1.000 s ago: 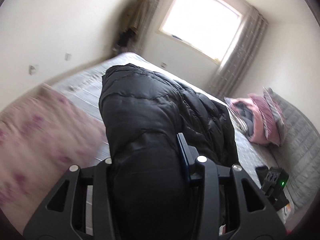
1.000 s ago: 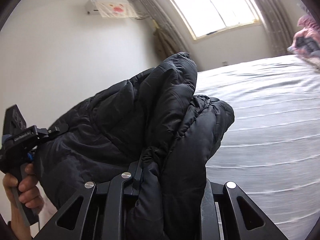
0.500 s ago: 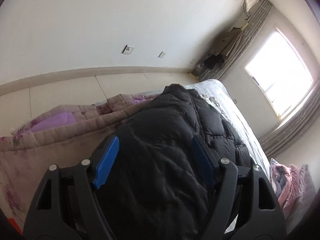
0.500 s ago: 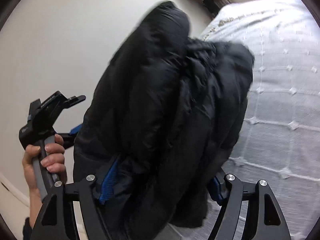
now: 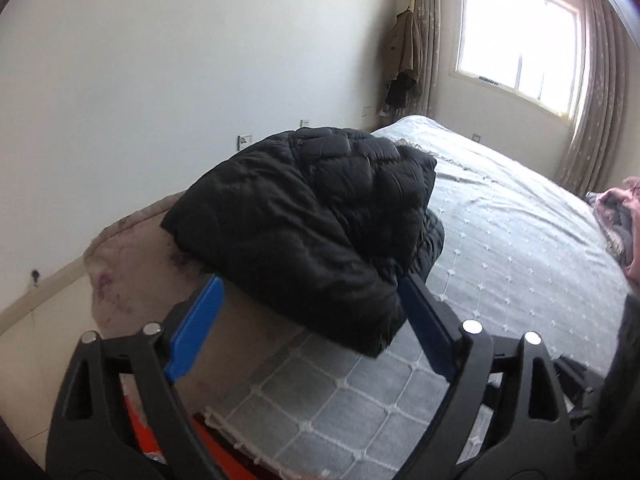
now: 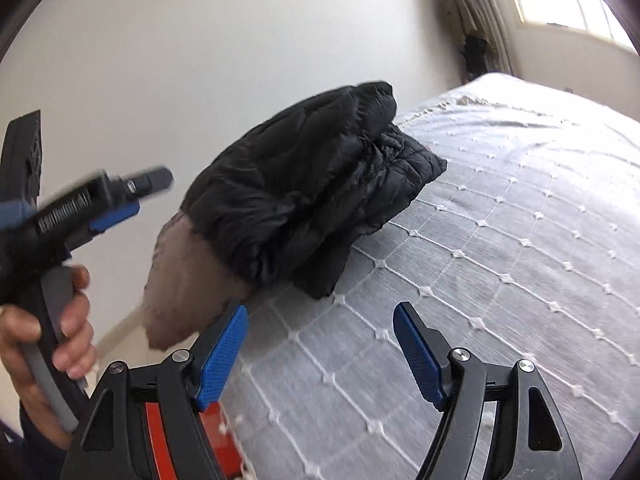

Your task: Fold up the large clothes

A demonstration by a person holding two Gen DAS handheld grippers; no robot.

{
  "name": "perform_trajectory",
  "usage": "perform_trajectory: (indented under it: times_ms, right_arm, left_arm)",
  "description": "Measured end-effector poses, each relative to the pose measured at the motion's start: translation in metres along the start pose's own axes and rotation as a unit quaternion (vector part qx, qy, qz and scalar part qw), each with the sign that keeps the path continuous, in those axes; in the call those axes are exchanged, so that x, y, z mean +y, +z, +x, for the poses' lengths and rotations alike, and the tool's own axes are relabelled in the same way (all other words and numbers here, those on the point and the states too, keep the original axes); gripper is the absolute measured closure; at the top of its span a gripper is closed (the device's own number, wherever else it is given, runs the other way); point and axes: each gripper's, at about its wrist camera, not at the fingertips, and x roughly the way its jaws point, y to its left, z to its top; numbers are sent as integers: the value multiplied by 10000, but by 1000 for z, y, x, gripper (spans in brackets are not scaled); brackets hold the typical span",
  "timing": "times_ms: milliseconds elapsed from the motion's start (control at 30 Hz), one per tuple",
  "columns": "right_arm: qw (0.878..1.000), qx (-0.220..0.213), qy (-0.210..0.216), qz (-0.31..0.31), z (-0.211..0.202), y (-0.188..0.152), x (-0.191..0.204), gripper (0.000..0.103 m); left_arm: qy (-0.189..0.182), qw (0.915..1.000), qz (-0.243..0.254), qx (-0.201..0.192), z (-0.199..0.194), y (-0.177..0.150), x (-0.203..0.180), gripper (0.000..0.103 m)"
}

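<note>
The puffer jacket is black with quilted stitching. The bedspread is pale grey-white, crossed by a white diamond grid with small knots. A beige quilt shows faint purple flowers. Both grippers, left and right, are black with bright blue fingers. The wall is plain white, and the curtains are taupe.

Both wrist cameras look low and close across the bed toward the window, sharing the folded black jacket.
</note>
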Motion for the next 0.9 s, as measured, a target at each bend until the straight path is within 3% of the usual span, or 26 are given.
perform_trajectory:
  times_ms: [233,467,600,900]
  right_arm:
    - [9951,-193,-75,-967,-72,-22,41,18]
    - [9910,-626,340,-1136,-126,-58,44,0]
    - [9886,-721,297,-1285,-142,-79,44,0]
    - [9860,-772,179,-1470,-157,-96,60,0]
  left_arm:
    - [638,9978,201,3,-79,-63,-26,4]
    - [1171,9924,330,-182,-139,-90,-52,1]
    - [1342,9906,134,-223,-159,-108,-58,1]
    - [1562,9869,301,-273,-183,-127,-67,1]
